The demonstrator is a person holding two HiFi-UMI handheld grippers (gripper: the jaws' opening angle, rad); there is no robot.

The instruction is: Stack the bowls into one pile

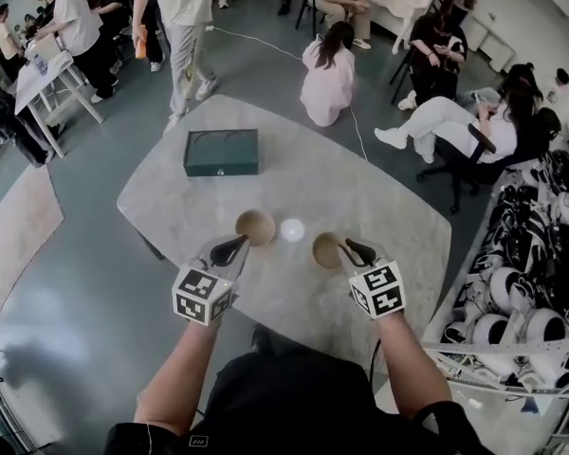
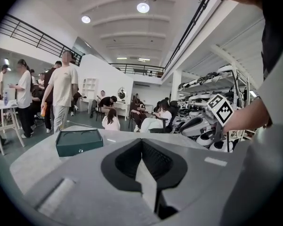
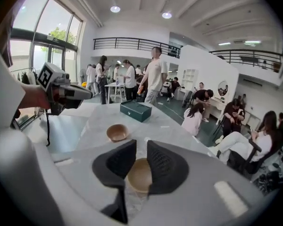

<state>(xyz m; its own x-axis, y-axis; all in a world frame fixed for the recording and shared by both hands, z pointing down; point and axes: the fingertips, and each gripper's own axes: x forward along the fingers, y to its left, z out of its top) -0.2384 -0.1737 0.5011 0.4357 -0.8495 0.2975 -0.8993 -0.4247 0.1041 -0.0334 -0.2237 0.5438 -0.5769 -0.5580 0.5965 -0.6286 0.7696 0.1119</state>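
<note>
Tabletop (image 1: 360, 188) under you: pale stone-look slab, smooth, semi-gloss w/ a light glare spot. Left bowl (image 1: 255, 226) and right bowl (image 1: 326, 250) both read as brown wood or wood-look, matt inside; box (image 1: 221, 152) is dk green, smooth, low sheen, material n/k. Your right gripper (image 3: 141, 141): shell (image 3: 61, 192) is grey matt plastic, pads (image 3: 164, 164) are black w/ fine ribbed texture, rubber-like; floor (image 1: 95, 282) is grey, glossy.

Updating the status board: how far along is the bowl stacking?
Done: nothing stacked. The left bowl and right bowl sit apart on the table. In hand: nothing. The right gripper hangs open at the right bowl; the left gripper is shut and empty. Left: lift one bowl into the other.
</note>
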